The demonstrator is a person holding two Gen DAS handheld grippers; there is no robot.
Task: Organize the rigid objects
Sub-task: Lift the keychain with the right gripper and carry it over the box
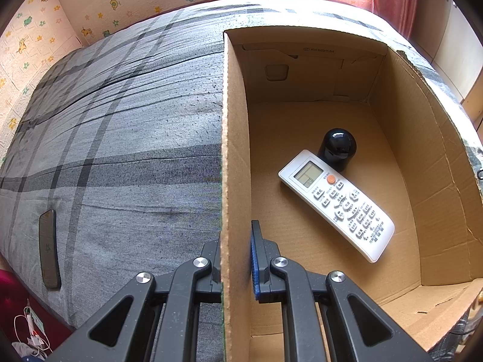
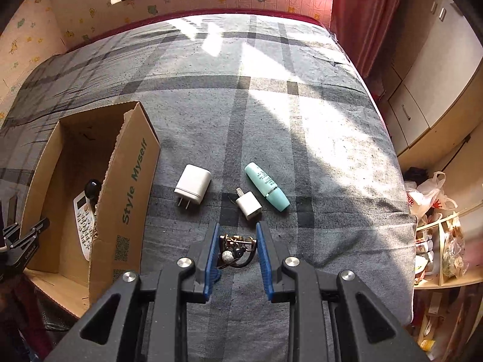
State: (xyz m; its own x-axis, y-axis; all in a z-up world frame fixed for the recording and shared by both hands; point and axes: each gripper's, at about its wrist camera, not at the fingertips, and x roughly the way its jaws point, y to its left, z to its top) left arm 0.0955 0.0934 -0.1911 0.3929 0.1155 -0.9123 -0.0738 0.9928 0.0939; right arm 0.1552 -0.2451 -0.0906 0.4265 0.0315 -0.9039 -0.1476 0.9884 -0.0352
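A cardboard box (image 1: 401,150) stands on the bed and holds a white remote control (image 1: 335,203) and a black domed object (image 1: 337,148). My left gripper (image 1: 235,241) is shut on the box's left wall (image 1: 234,157). In the right wrist view the box (image 2: 126,187) is at the left. My right gripper (image 2: 237,235) is open, its jaws on either side of a small bunch of metal charms and beads (image 2: 237,249) on the bed. Beyond it lie a large white plug adapter (image 2: 192,187), a small white plug adapter (image 2: 248,206) and a teal tube (image 2: 266,186).
The bed has a grey plaid cover (image 2: 271,114). A dark phone (image 1: 49,249) lies near its left edge. Cables and clutter (image 1: 30,328) lie on the floor at the left. Shelves with bags (image 2: 437,232) and cupboards stand to the right of the bed.
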